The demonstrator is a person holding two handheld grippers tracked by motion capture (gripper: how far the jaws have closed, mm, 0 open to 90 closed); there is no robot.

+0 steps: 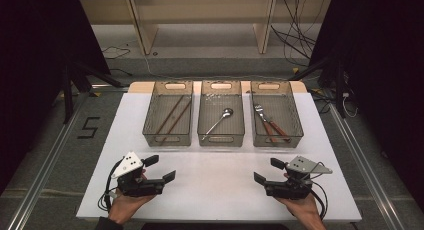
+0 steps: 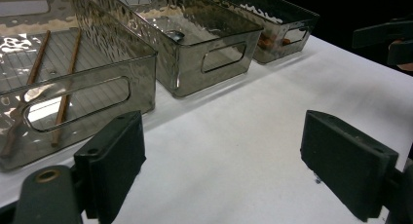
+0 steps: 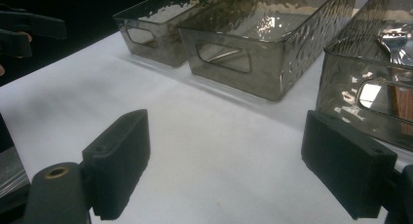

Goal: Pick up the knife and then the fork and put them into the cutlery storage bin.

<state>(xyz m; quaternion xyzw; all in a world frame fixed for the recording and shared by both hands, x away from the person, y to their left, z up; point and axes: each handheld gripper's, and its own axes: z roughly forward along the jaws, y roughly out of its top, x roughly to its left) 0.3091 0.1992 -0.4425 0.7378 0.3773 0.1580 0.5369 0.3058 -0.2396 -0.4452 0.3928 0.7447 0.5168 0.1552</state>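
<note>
Three smoky clear bins stand in a row at the back of the white table (image 1: 215, 190). The left bin (image 1: 149, 121) holds two brown chopsticks (image 1: 172, 115). A metal spoon (image 1: 220, 121) lies in the middle bin (image 1: 220, 139). The right bin (image 1: 298, 125) contains a fork (image 1: 267, 121) with a wooden handle. My left gripper (image 1: 161, 168) rests low near the front left, open, with nothing between its jaws (image 2: 229, 165). My right gripper (image 1: 268, 171) mirrors it at the front right, also open and empty (image 3: 234, 165). Both point inward over bare table.
A person's hands hold both grippers from the table's front edge. Black cables trail from each gripper. Beyond the table are a wooden shelf frame (image 1: 200, 20), floor cables and dark stands at either side. A "5" (image 1: 89, 127) is marked on the floor at left.
</note>
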